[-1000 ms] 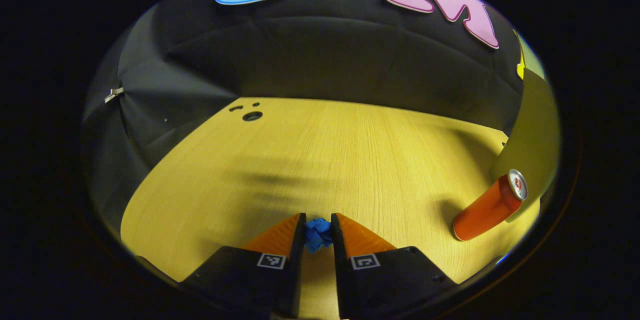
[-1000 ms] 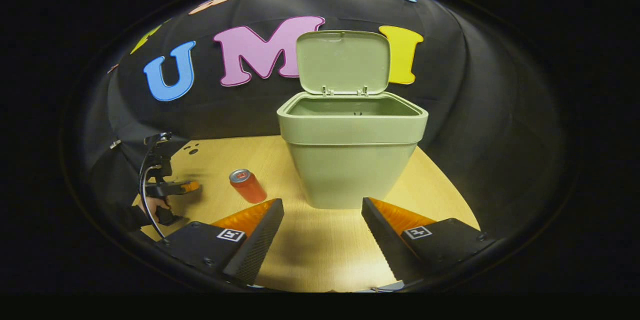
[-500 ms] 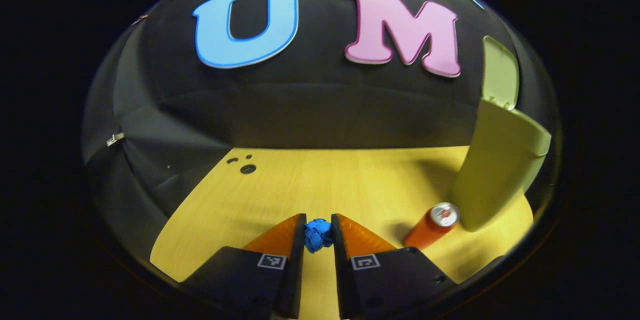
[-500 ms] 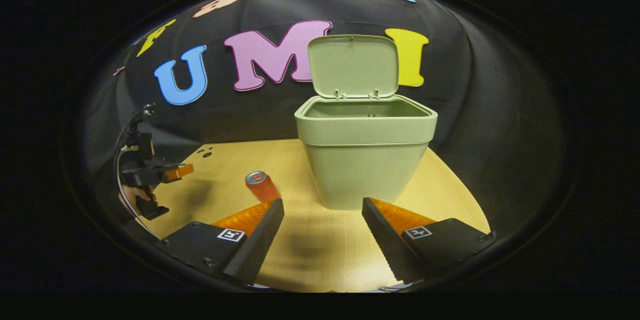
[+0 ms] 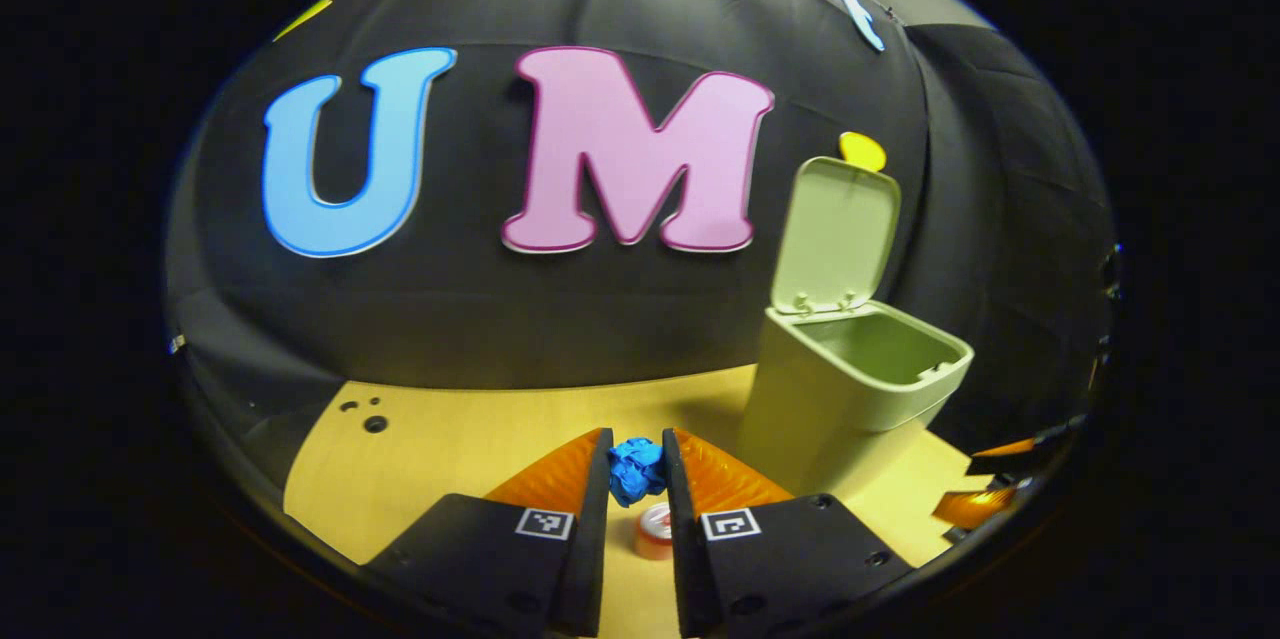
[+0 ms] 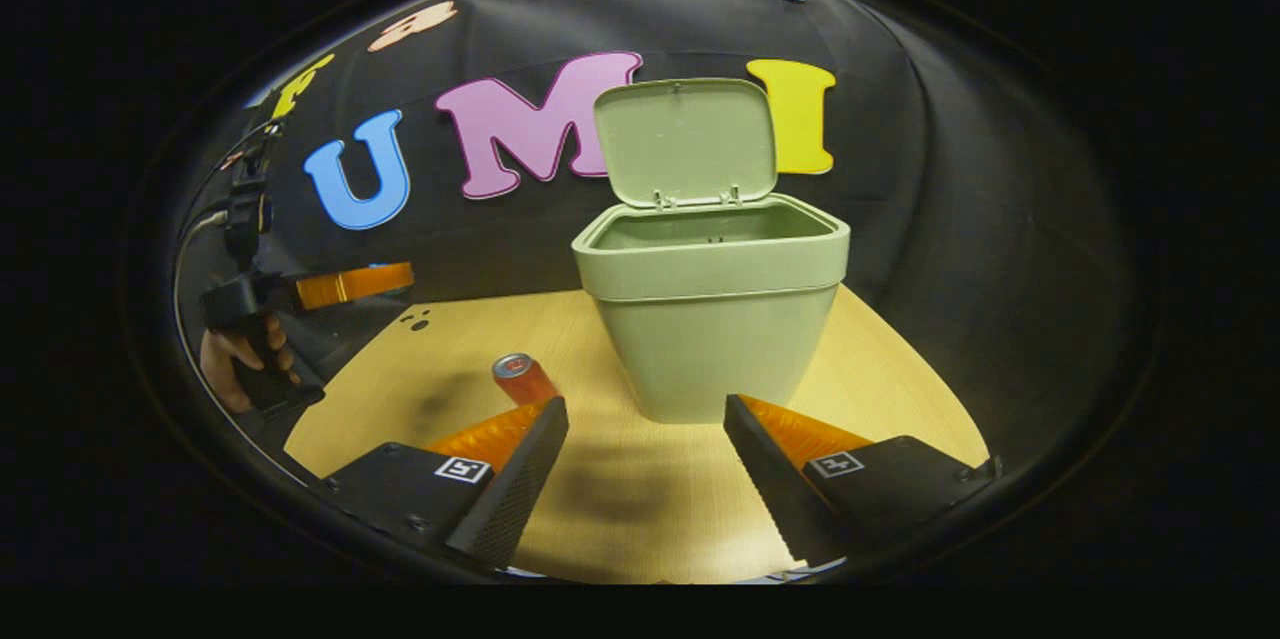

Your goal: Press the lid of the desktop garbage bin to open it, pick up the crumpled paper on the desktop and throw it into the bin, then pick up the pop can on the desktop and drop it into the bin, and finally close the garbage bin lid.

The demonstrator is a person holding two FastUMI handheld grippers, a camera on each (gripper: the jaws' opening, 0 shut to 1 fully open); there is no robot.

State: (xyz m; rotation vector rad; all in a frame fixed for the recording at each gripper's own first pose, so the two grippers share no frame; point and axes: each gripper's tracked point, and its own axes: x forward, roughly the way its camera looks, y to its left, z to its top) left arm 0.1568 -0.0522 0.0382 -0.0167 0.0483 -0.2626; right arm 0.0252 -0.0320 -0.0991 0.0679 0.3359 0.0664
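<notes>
Carrying blue crumpled paper (image 5: 637,469) pinched in left claw (image 5: 637,467) above tabletop (image 6: 640,509) toward green bin (image 6: 712,319), lid (image 6: 685,141) already up; right claw (image 6: 645,439) gaped wide and empty, pop can (image 6: 522,379) upright beside bin, drops and closing left.

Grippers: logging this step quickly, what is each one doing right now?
Left gripper: shut on the crumpled blue paper ball.
Right gripper: open, holding nothing.
</notes>
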